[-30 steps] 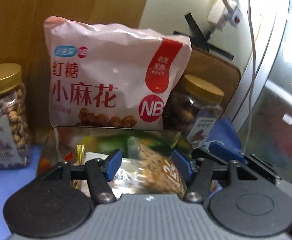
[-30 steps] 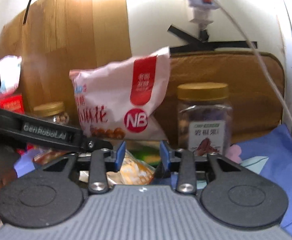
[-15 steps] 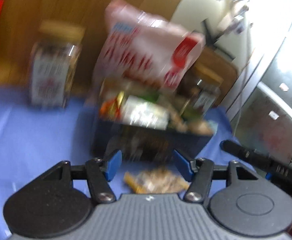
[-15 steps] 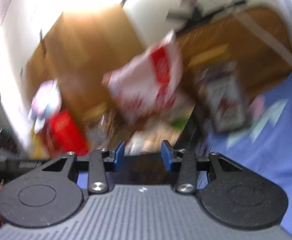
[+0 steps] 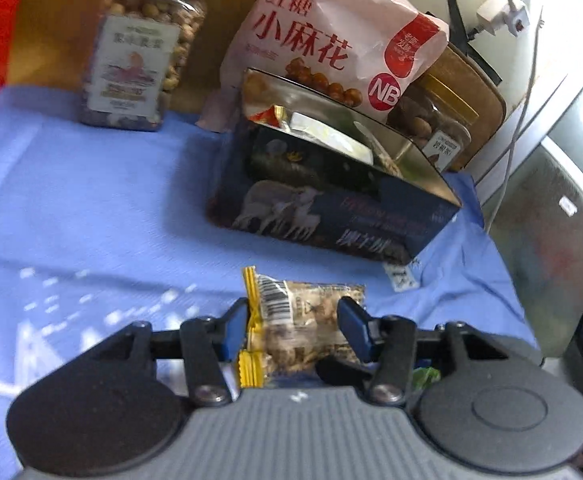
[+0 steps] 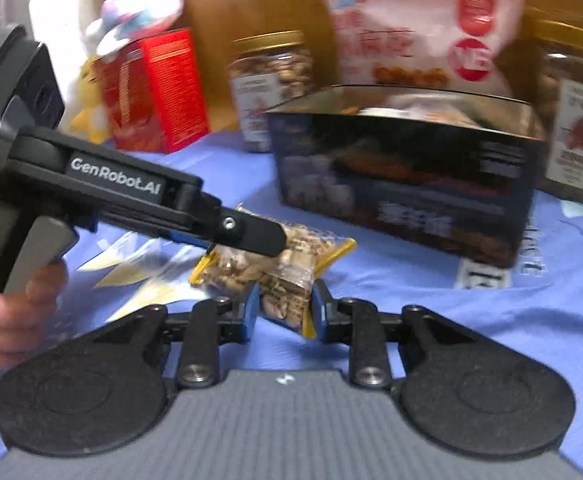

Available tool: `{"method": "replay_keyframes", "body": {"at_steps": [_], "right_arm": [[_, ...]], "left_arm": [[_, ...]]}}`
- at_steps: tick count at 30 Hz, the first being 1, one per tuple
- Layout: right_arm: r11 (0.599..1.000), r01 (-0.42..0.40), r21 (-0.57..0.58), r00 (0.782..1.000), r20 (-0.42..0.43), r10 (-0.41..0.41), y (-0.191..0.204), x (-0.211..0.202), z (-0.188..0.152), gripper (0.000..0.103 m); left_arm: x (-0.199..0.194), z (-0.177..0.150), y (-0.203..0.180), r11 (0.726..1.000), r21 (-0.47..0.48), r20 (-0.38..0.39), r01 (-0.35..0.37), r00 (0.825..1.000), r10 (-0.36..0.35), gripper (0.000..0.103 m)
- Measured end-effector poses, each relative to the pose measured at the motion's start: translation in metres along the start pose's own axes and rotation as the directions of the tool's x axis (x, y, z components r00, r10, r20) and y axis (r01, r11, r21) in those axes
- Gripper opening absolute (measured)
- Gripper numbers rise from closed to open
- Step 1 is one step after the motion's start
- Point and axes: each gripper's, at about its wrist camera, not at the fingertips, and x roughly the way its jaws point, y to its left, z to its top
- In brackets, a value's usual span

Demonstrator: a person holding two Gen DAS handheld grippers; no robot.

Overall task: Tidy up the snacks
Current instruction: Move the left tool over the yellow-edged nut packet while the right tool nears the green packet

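Two small clear nut packets with yellow ends lie on the blue cloth in front of the dark open snack box (image 5: pixel 331 216) (image 6: pixel 411 184). My left gripper (image 5: pixel 293 322) (image 6: pixel 259 236) is closing on one nut packet (image 5: pixel 303 312) (image 6: pixel 231 266), which fills the gap between its blue pads. My right gripper (image 6: pixel 285 308) is closing too, its pads pressing the sides of the other nut packet (image 6: pixel 285 300). Several wrapped snacks lie inside the box.
Behind the box leans a pink snack bag (image 5: pixel 331 32) (image 6: pixel 411 20), flanked by two gold-lidded nut jars (image 5: pixel 143 52) (image 5: pixel 439 128). A red carton (image 6: pixel 159 92) and a plush toy (image 6: pixel 139 20) stand at the left. A hand (image 6: pixel 11 308) holds the left gripper's handle.
Both grippers have pulled back from above the box and dropped to the cloth in front of it. Each now has a nut packet between narrower jaws.
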Motion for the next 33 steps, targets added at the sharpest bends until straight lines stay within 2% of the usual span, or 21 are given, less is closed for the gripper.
{"method": "replay_keyframes", "body": {"at_steps": [7, 10, 11, 13, 18, 33], "right_arm": [[0.993, -0.072, -0.092, 0.997, -0.024, 0.07, 0.042, -0.008, -0.011, 0.031], [0.99, -0.08, -0.115, 0.997, -0.016, 0.079, 0.056, -0.007, -0.015, 0.036], [0.99, -0.074, -0.118, 0.997, -0.009, 0.074, 0.06, -0.003, -0.015, 0.04], [0.991, -0.057, -0.122, 0.998, 0.008, 0.058, 0.062, -0.003, -0.017, 0.04], [0.995, -0.009, -0.096, 0.999, 0.037, 0.013, 0.058, -0.009, -0.02, 0.048], [0.996, 0.06, -0.059, 0.997, 0.059, -0.057, 0.058, -0.018, -0.029, 0.05]], "left_arm": [[-0.047, -0.036, 0.01, 0.997, 0.02, 0.033, -0.08, 0.996, 0.08, 0.049], [-0.058, -0.046, 0.012, 0.993, 0.024, 0.054, -0.116, 0.992, 0.114, 0.049], [-0.059, -0.048, 0.012, 0.991, 0.03, 0.059, -0.133, 0.99, 0.131, 0.049], [-0.06, -0.051, 0.013, 0.988, 0.037, 0.062, -0.15, 0.987, 0.147, 0.05], [-0.06, -0.057, 0.008, 0.979, 0.067, 0.093, -0.194, 0.978, 0.188, 0.052], [-0.061, -0.062, 0.004, 0.97, 0.094, 0.113, -0.223, 0.971, 0.213, 0.058]]}}
